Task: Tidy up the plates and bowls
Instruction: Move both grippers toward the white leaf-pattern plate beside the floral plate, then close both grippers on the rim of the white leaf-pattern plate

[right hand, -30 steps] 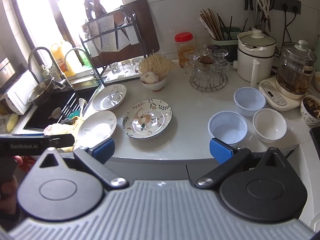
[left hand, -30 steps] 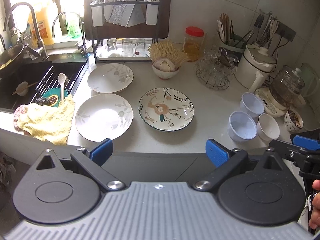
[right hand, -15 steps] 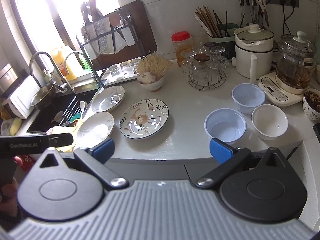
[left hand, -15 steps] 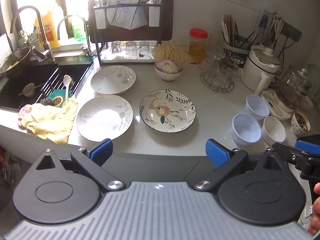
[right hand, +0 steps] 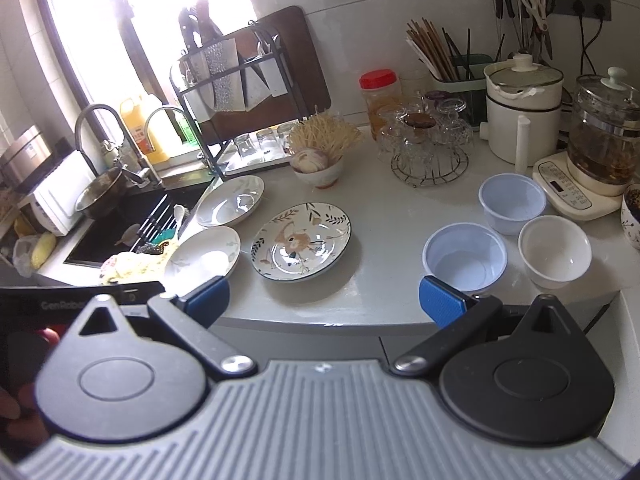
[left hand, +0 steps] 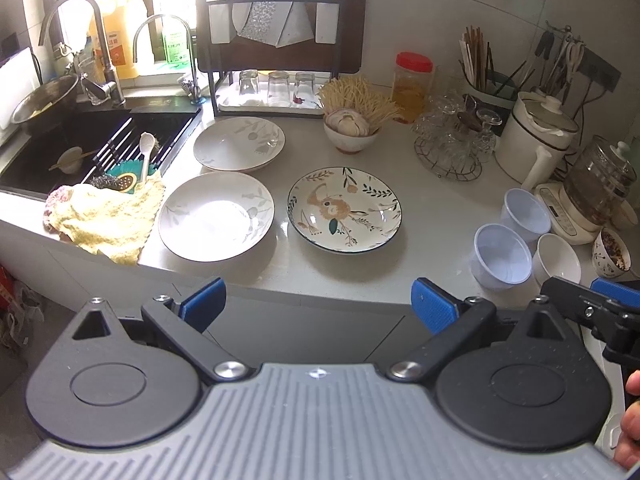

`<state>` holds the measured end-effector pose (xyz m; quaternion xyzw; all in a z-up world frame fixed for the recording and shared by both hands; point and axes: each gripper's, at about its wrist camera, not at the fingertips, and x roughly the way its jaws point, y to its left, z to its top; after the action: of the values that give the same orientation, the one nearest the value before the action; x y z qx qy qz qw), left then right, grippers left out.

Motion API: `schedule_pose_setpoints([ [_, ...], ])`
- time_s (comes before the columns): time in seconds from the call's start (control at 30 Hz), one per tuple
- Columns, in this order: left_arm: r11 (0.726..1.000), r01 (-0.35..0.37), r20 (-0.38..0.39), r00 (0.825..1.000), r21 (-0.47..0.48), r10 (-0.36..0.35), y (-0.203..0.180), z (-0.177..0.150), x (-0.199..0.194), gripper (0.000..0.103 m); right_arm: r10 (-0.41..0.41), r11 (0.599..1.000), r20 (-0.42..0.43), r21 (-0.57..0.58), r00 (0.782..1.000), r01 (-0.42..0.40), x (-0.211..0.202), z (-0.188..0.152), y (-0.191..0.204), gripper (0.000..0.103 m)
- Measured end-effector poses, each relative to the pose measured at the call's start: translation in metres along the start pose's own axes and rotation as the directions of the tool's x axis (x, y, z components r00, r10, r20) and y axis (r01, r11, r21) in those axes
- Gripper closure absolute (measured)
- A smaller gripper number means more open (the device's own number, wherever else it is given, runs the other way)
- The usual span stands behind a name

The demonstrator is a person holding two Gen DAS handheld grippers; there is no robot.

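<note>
Three plates lie on the grey counter: a near white plate, a far white plate and a flower-patterned plate. To the right stand two pale blue bowls and a white bowl. My left gripper is open and empty, held in front of the counter edge. My right gripper is open and empty, at the counter edge below the patterned plate and the near blue bowl.
A sink with a yellow cloth lies at the left. A dish rack, a bowl of garlic and noodles, a glass stand, a white pot and a kettle line the back.
Both grippers have pulled back and risen a little, so the counter looks slightly farther. Nothing on the counter has moved.
</note>
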<state>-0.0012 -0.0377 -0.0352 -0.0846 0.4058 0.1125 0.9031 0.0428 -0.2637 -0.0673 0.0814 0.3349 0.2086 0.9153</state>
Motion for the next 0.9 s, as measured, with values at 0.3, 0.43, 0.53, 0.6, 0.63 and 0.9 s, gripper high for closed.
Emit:
schedule_pose_setpoints([
  [0.3,1.0,0.026,-0.016,1.0,-0.008,-0.026,0.027,0.005,0.027,0.002,-0.016,0.999,-0.008,0.044,1.0,0.016,0.024,-0.004,0.012,0.0],
  [0.43,0.999,0.049,-0.012,0.999,0.007,-0.049,0.051,0.02,0.042,0.002,-0.016,0.998,0.008,0.066,1.0,0.015,0.04,0.002,0.03,0.0],
  [0.53,0.997,0.072,-0.014,0.997,0.011,-0.072,0.072,0.035,0.058,0.002,-0.021,0.997,0.016,0.073,1.0,0.019,0.055,0.008,0.046,0.0],
  [0.6,0.996,0.087,-0.032,0.996,0.014,-0.086,0.086,0.047,0.071,0.002,-0.026,0.996,0.013,0.086,1.0,0.025,0.068,0.013,0.057,0.0],
  [0.63,0.995,0.094,-0.038,0.995,0.017,-0.093,0.092,0.052,0.076,0.002,-0.027,0.995,0.01,0.092,1.0,0.026,0.075,0.015,0.063,0.0],
  [0.9,0.987,0.136,-0.069,0.989,0.083,-0.13,0.141,0.089,0.12,0.002,-0.022,0.996,-0.052,0.091,0.998,0.027,0.13,0.024,0.109,0.0],
])
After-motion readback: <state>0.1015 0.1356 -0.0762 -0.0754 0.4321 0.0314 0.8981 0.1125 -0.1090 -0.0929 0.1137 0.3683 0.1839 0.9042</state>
